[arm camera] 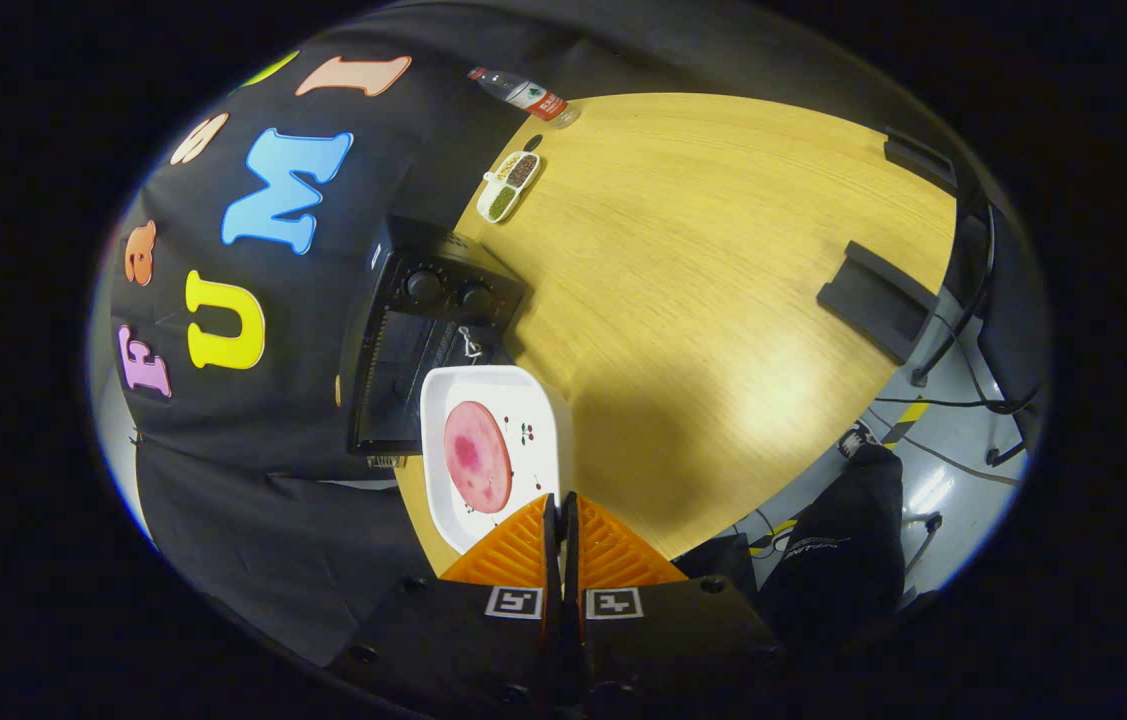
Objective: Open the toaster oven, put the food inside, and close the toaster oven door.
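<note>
My gripper [560, 510] fingers pinch the white plate [533, 400] by the table [723, 280] edge; I should hold it flat near the toaster oven [413, 340].

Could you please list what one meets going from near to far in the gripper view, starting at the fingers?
Gripper, fingers closed on the plate's rim → white plate with the pink food slice → toaster oven, door shut → divided dish → water bottle.
</note>
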